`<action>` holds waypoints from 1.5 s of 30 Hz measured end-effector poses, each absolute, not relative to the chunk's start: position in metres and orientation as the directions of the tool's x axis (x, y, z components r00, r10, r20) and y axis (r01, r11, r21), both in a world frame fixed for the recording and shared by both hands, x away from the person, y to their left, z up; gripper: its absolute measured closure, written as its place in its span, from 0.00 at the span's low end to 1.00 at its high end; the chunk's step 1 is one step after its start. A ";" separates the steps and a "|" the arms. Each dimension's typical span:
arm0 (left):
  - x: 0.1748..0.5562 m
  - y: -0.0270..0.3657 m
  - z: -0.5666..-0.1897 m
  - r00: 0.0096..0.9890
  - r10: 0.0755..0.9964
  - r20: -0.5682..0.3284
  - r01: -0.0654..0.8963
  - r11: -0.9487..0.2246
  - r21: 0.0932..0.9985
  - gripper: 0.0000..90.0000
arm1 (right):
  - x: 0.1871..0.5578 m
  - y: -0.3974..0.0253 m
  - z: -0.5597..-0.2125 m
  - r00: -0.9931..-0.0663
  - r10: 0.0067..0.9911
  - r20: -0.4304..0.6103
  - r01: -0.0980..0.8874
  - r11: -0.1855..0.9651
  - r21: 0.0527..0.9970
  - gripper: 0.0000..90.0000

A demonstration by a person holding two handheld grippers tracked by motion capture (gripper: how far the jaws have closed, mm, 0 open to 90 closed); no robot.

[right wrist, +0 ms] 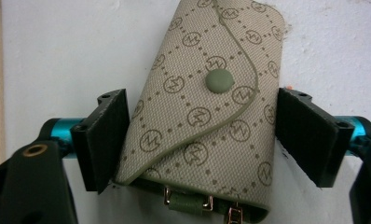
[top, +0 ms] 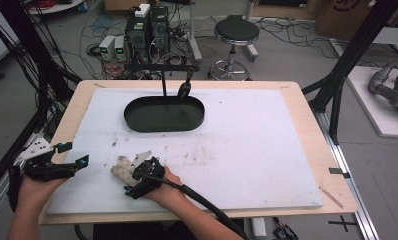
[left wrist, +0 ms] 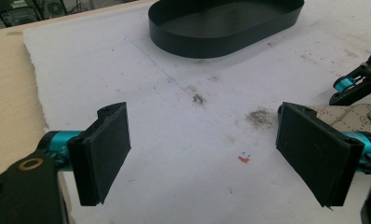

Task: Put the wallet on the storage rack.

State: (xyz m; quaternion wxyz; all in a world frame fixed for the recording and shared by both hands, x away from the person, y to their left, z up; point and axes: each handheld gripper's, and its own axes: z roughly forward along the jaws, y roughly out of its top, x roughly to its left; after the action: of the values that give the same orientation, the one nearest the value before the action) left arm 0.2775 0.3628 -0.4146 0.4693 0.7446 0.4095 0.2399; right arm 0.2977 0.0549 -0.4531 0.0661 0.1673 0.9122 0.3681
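Grey floor strewn with cables (top: 99, 30), black round stool (top: 236, 31), wooden table (top: 307, 107) edge

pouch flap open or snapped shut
Shut. The pouch lies flat on the foam with its flap folded over the front and the green snap sitting on it, between the right claw's jaws.

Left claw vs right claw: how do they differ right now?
The left claw is open over bare white sheet with nothing between its jaws; the right claw brackets a beige patterned pouch. The left claw sits near the table's left edge; the right claw is further in. Both have black pads.
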 end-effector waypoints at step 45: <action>0.290 0.347 -0.415 0.588 0.808 -0.027 0.374 -0.242 0.895 0.19 | 0.377 -0.033 -0.376 -0.867 0.483 -0.123 0.225 0.599 0.768 0.40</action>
State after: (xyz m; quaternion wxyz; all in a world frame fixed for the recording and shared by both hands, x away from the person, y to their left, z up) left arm 0.2903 0.3467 -0.4150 0.4745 0.7543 0.3920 0.2286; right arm 0.3775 -0.0329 -0.3759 0.1616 0.2011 0.8795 0.3998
